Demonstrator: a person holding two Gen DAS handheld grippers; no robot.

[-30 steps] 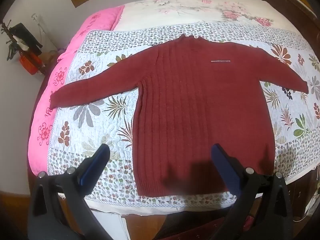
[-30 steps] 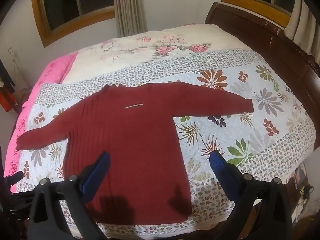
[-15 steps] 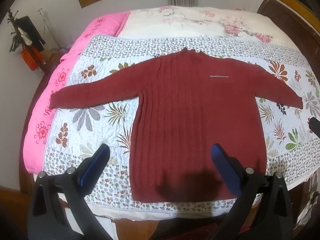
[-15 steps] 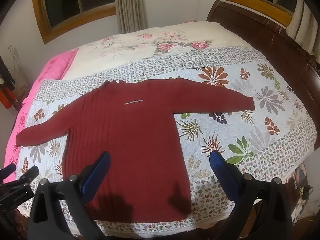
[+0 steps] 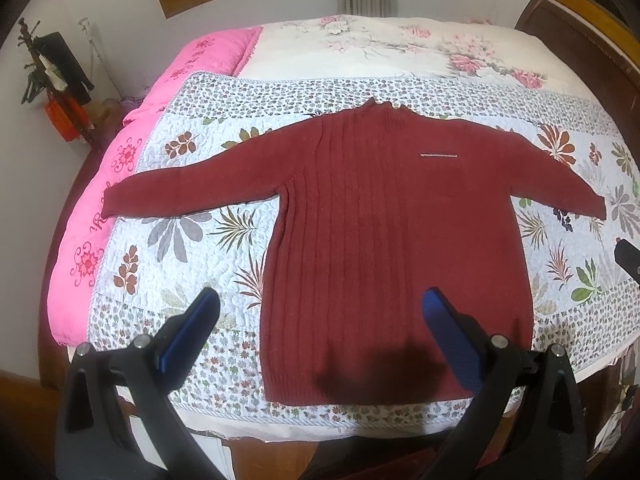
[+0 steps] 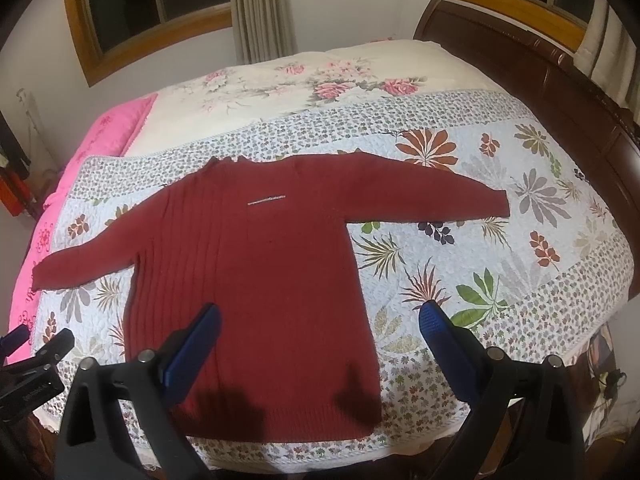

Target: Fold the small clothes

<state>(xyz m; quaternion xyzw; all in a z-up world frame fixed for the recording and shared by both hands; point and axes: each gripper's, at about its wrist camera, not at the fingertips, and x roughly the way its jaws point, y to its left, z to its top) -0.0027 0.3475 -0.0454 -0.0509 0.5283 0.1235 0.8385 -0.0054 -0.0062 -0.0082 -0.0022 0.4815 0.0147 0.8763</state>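
Dark red sweater [image 5: 384,248] flat on the quilt [image 5: 192,240], sleeves spread; left gripper [image 5: 320,308] and right gripper [image 6: 320,316] above its hem, both wide open, empty.

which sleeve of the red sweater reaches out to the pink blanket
The left sleeve of the sweater: its cuff lies at the pink blanket's edge. The right sleeve ends on the flowered quilt.

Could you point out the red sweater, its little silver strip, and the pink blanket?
red sweater [image 5: 380,248], left wrist view, middle of the ribbed body.
silver strip [image 5: 438,155], left wrist view, centre of the strip.
pink blanket [image 5: 212,54], left wrist view, upper part.
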